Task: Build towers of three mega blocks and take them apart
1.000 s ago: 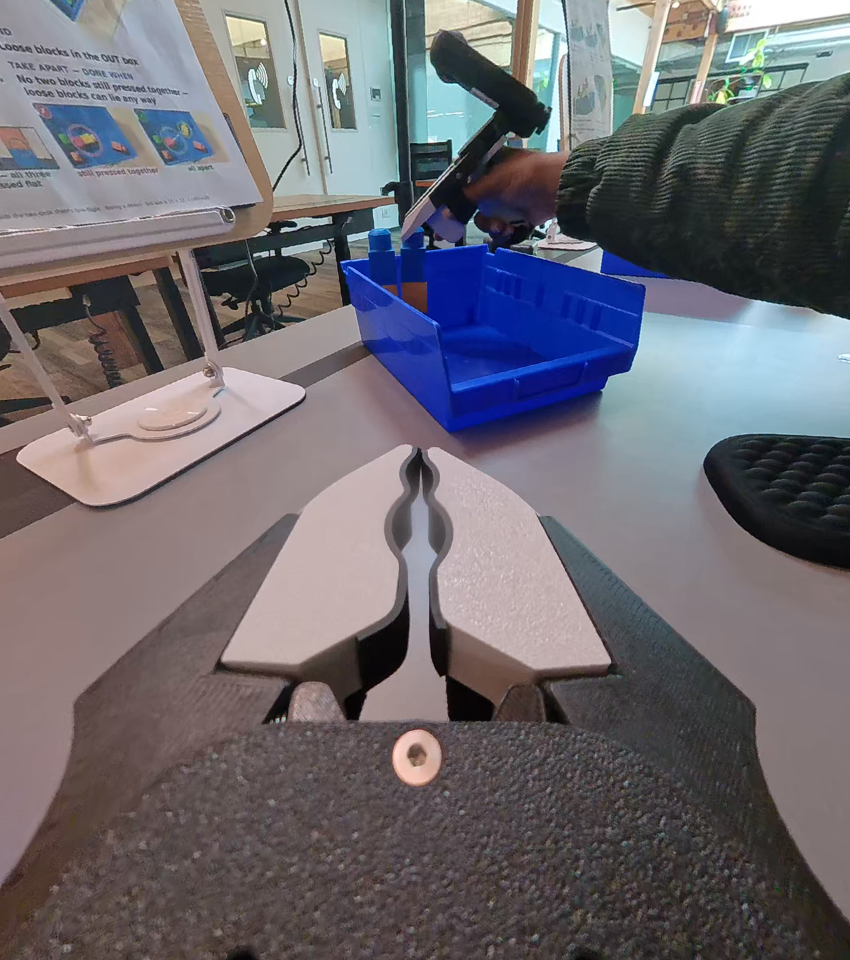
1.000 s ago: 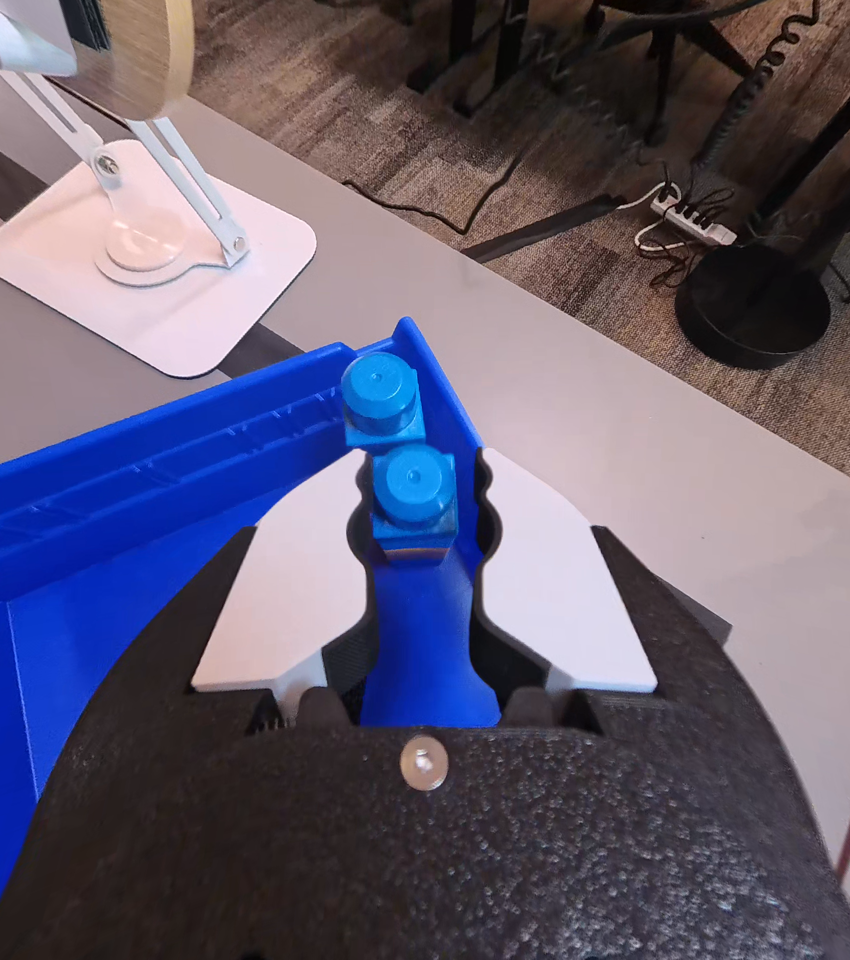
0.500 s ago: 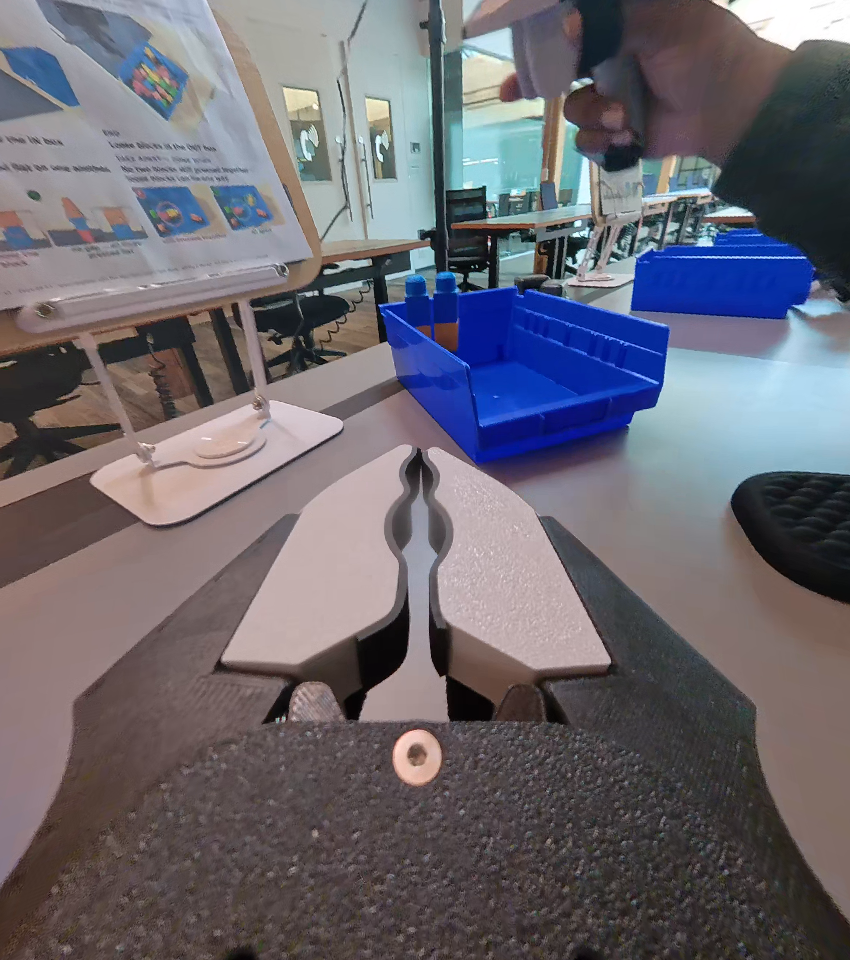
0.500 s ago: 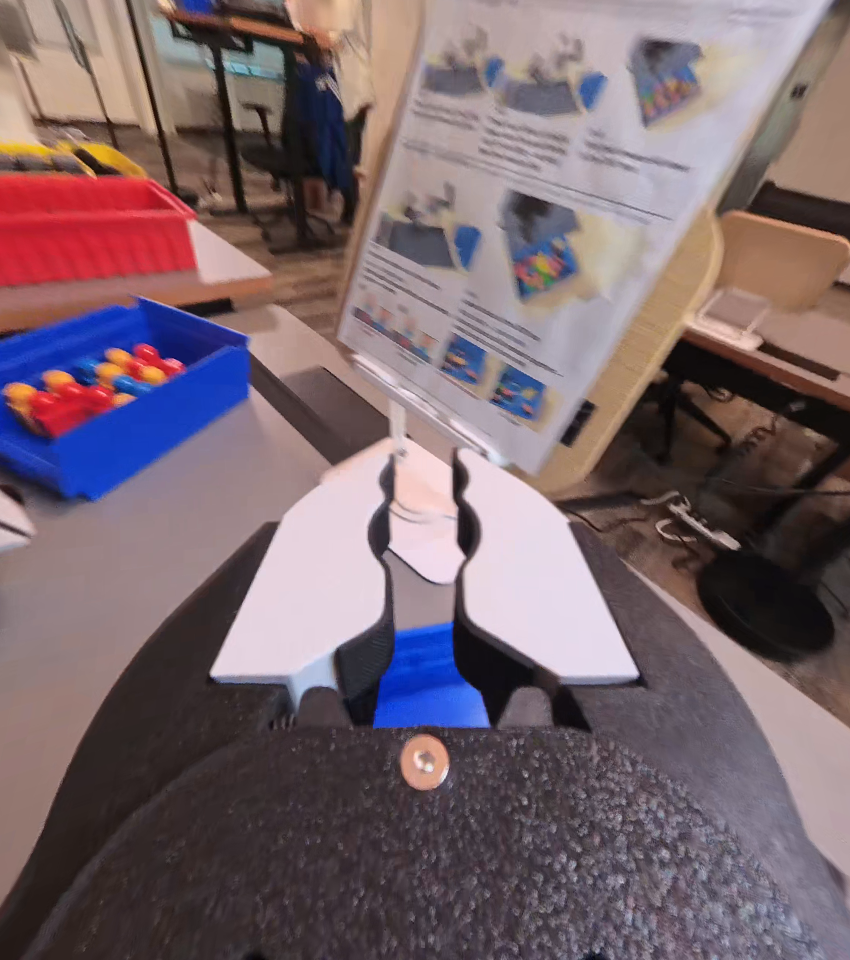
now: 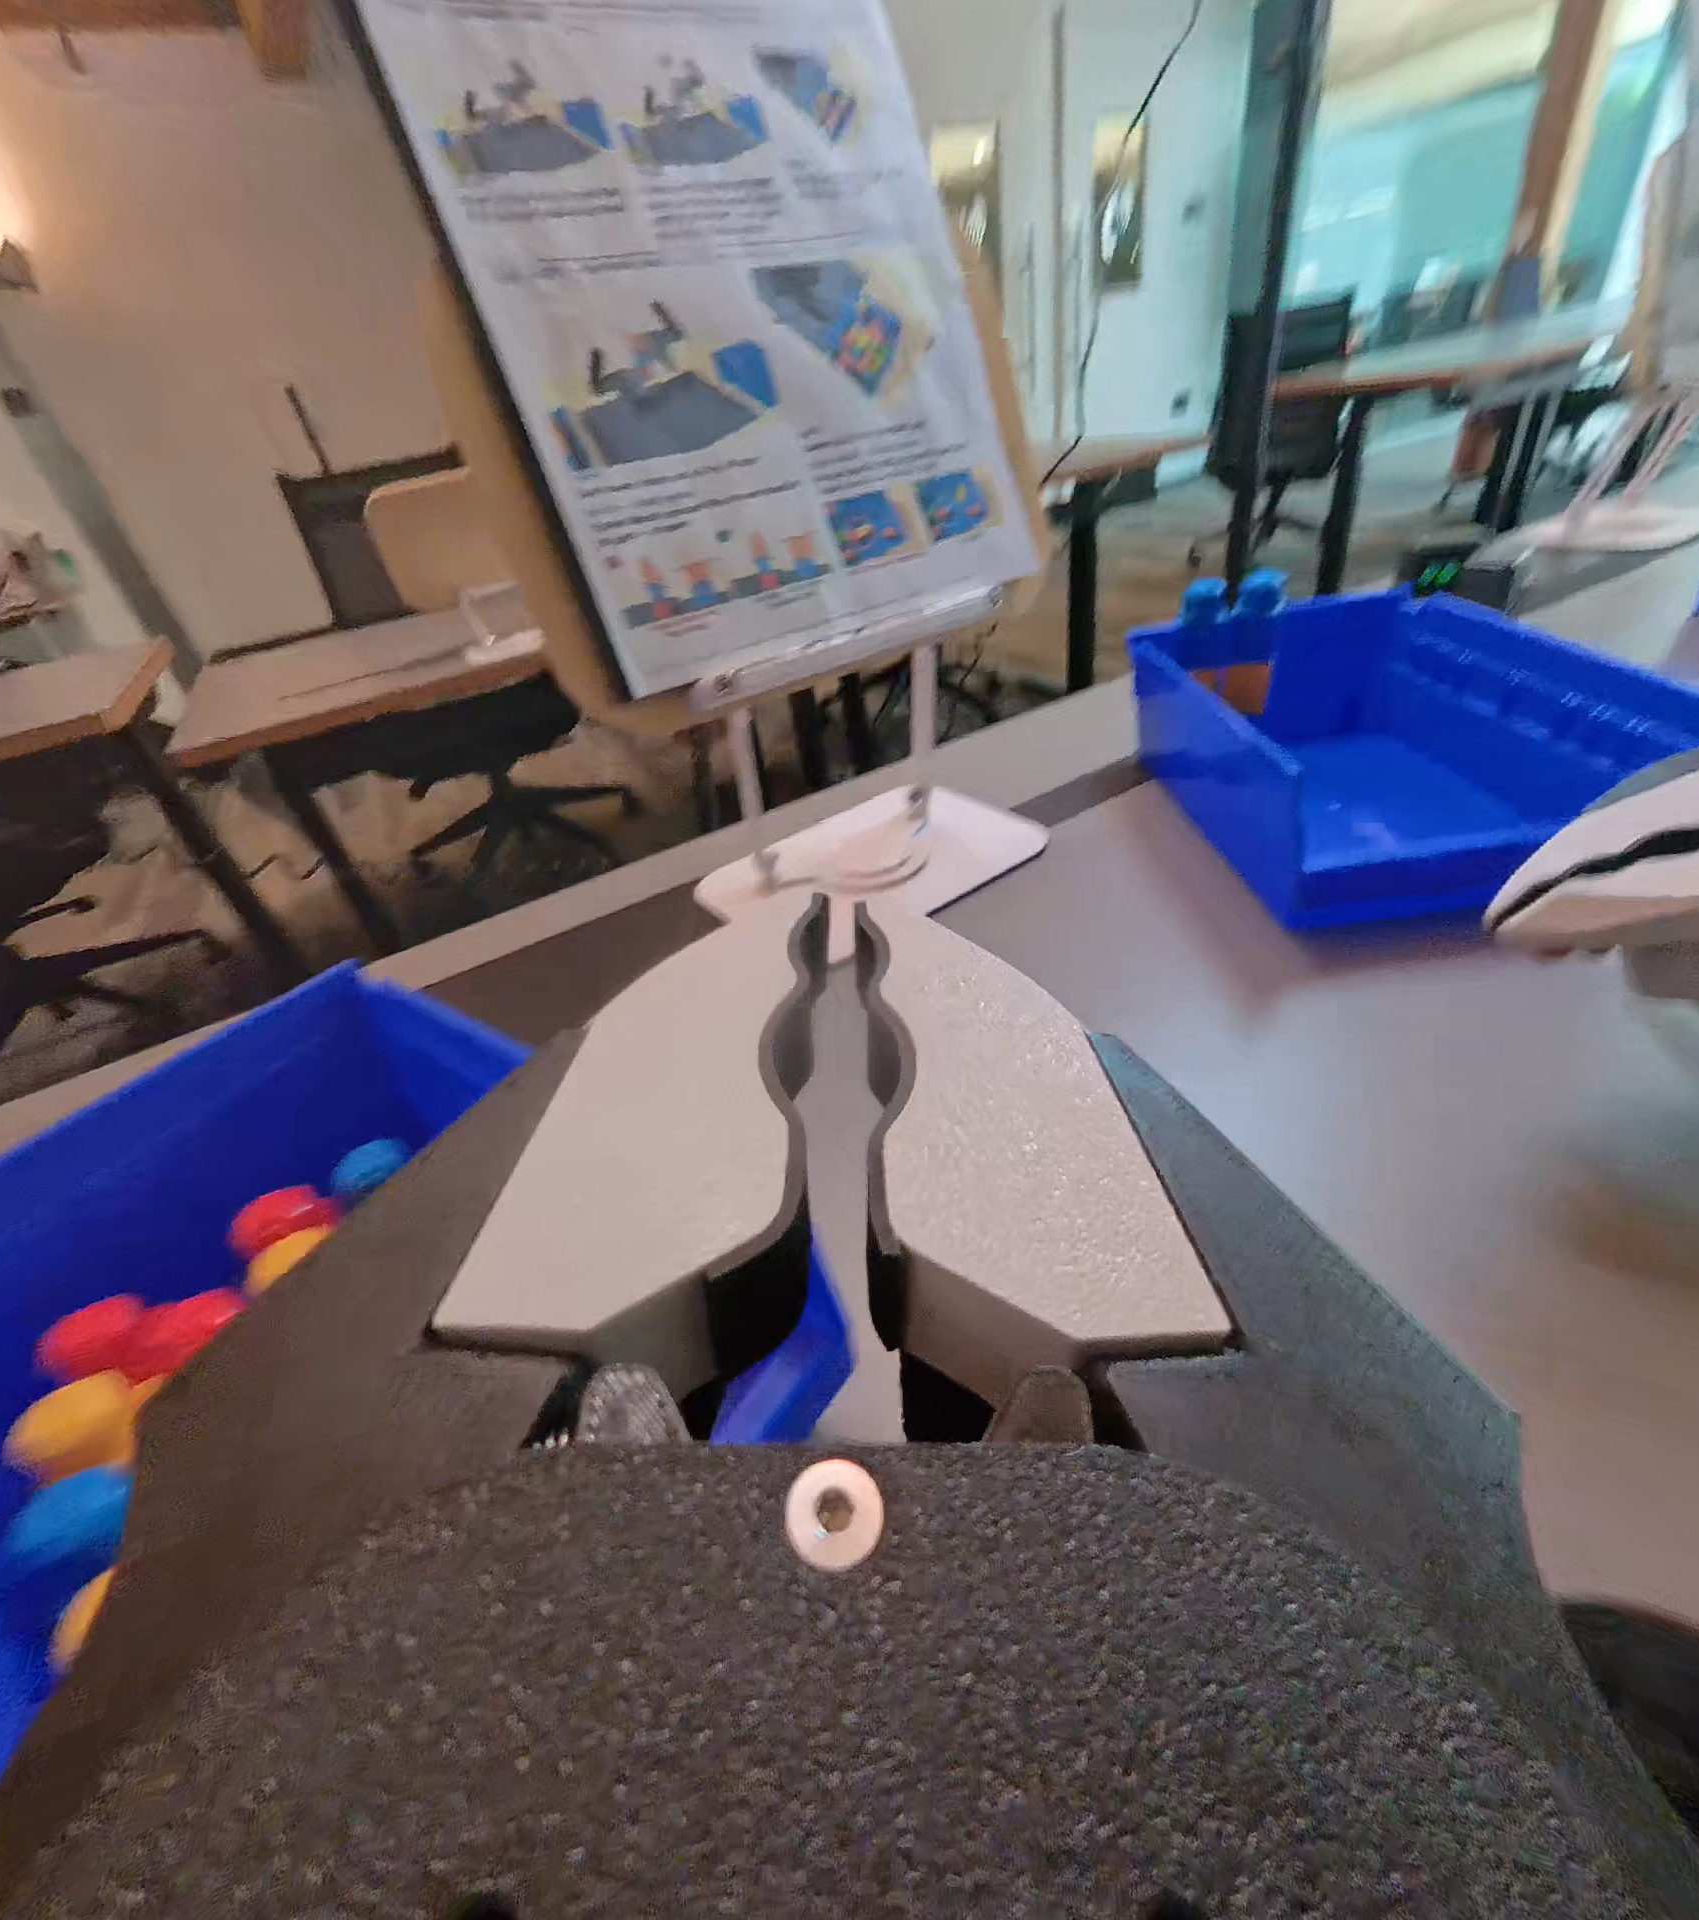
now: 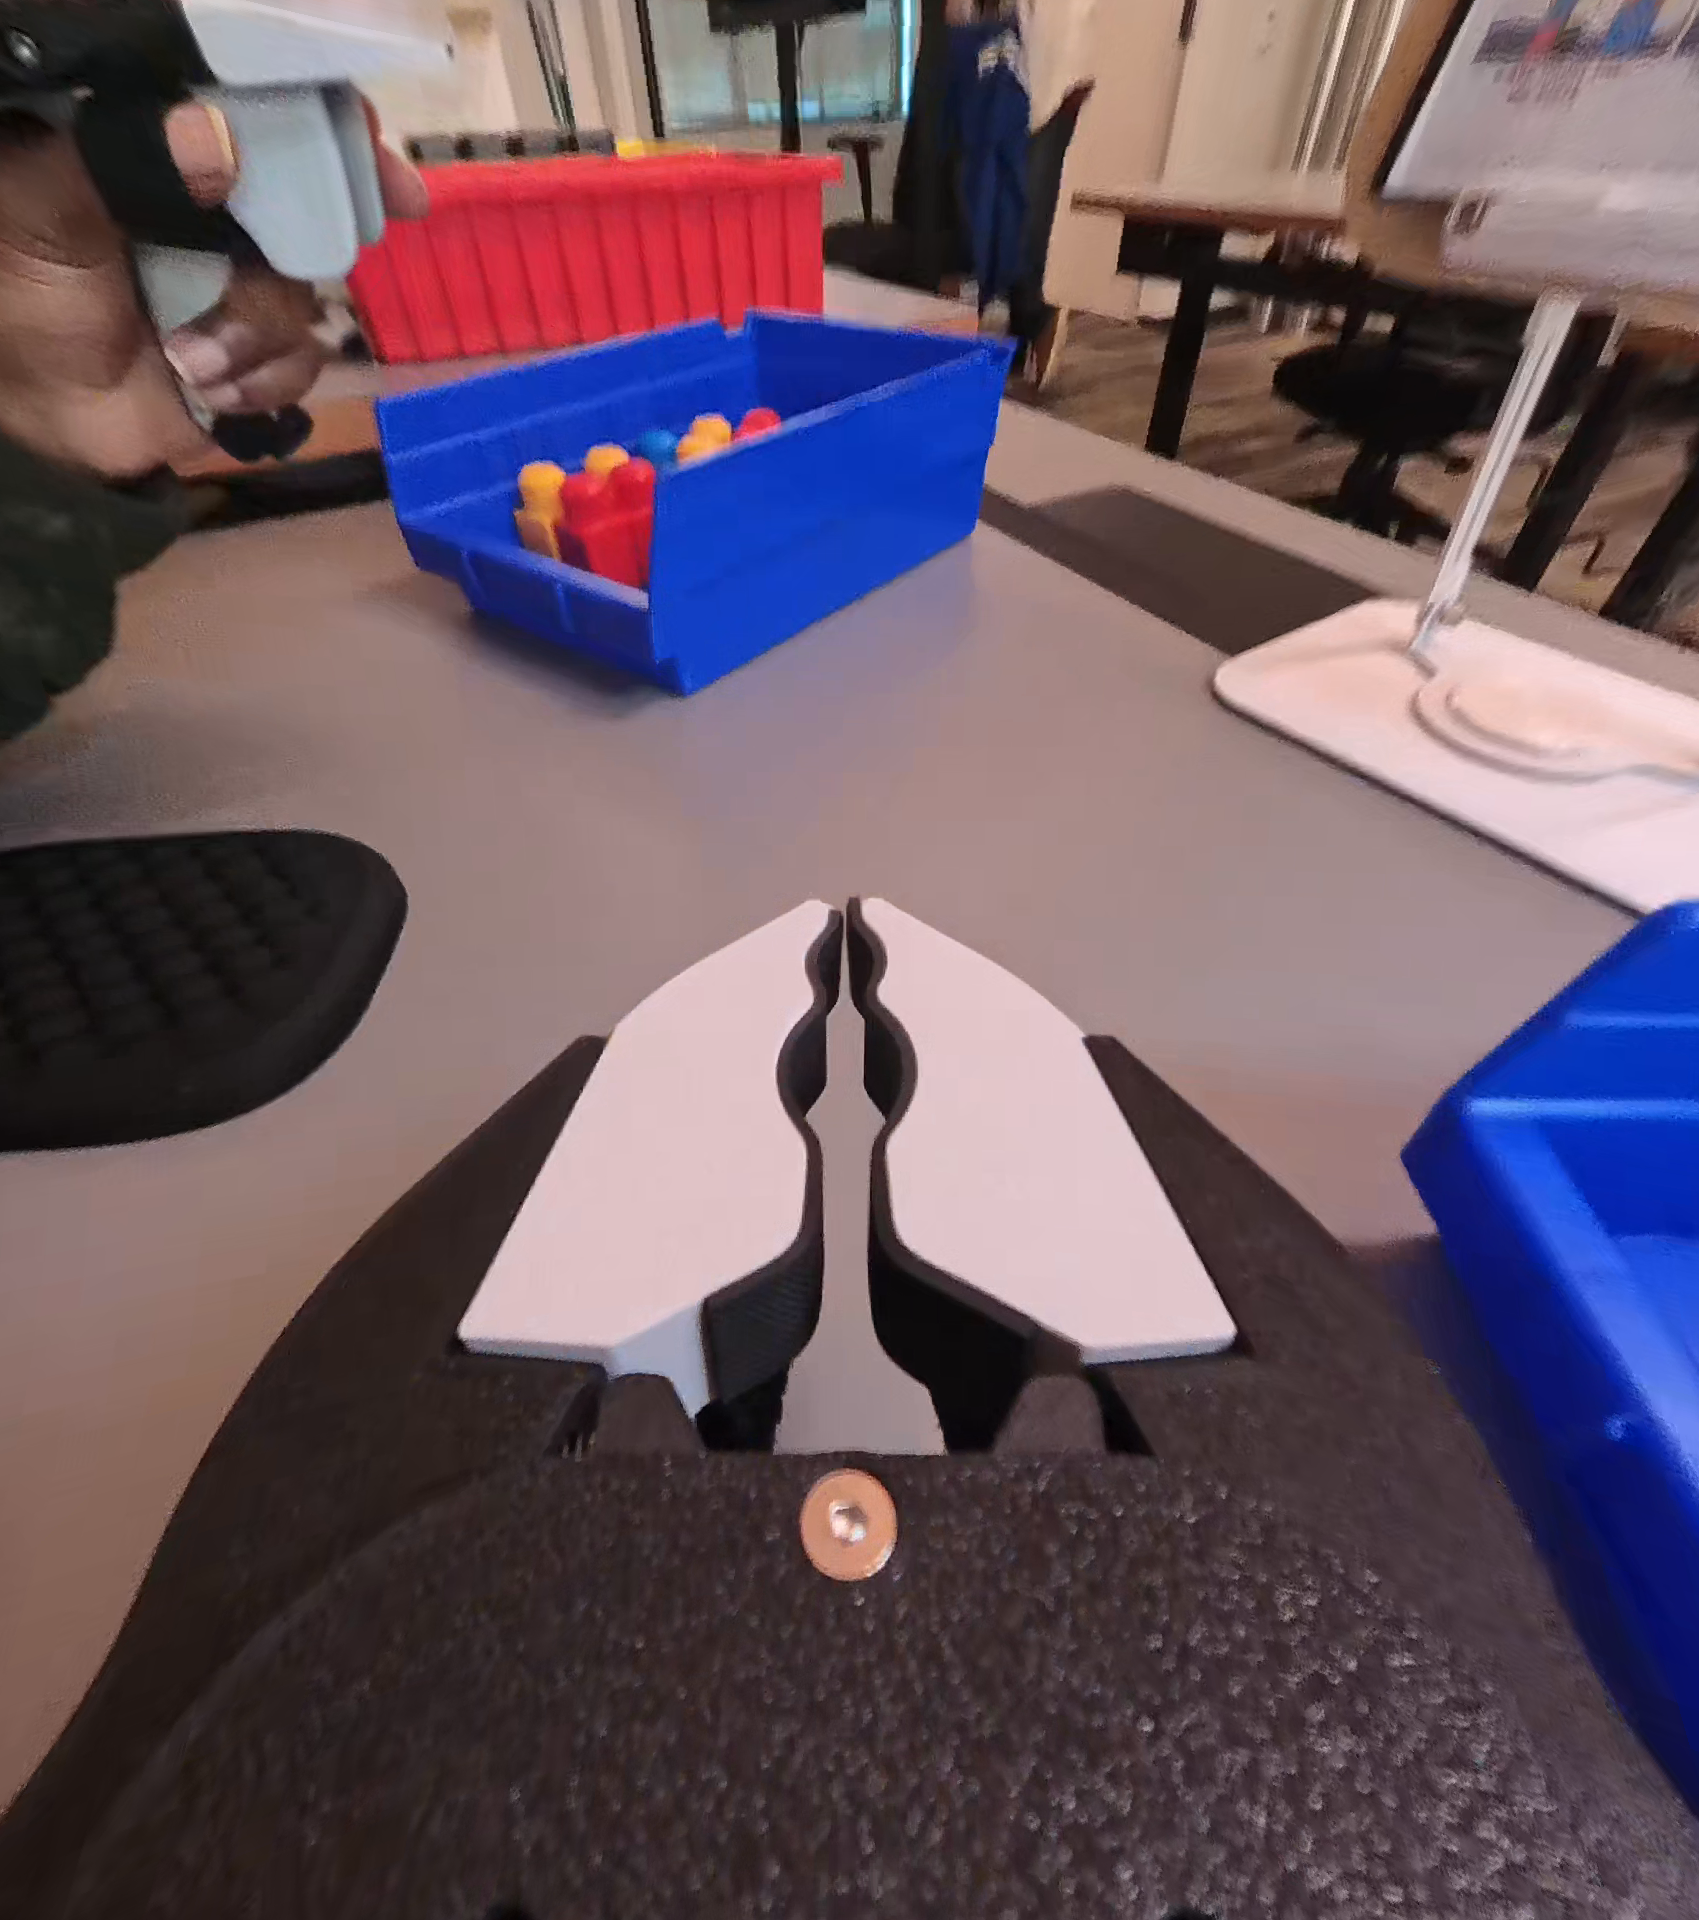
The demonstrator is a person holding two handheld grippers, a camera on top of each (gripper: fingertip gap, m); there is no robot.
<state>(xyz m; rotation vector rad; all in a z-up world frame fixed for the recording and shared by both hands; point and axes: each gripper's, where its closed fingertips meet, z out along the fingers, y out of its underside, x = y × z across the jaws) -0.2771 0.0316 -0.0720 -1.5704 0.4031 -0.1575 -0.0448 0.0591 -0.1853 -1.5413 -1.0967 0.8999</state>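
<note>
Over the grey table [image 6: 928,790], both tools hang empty: the left hand-held gripper [image 5: 840,920] has its jaws nearly pressed together above the near edge of a blue bin [image 5: 201,1122] holding loose red, yellow and blue mega blocks [image 5: 170,1340], and the right hand-held gripper [image 6: 845,914] is likewise nearly closed on nothing. A second blue bin [image 5: 1427,758] farther right holds a stacked blue-and-orange tower [image 5: 1234,634] in its back corner. A black mat [image 6: 107,977] lies nearby.

Black hand-held gripper [image 6: 845,914], white fingers [image 6: 679,1164]
</note>
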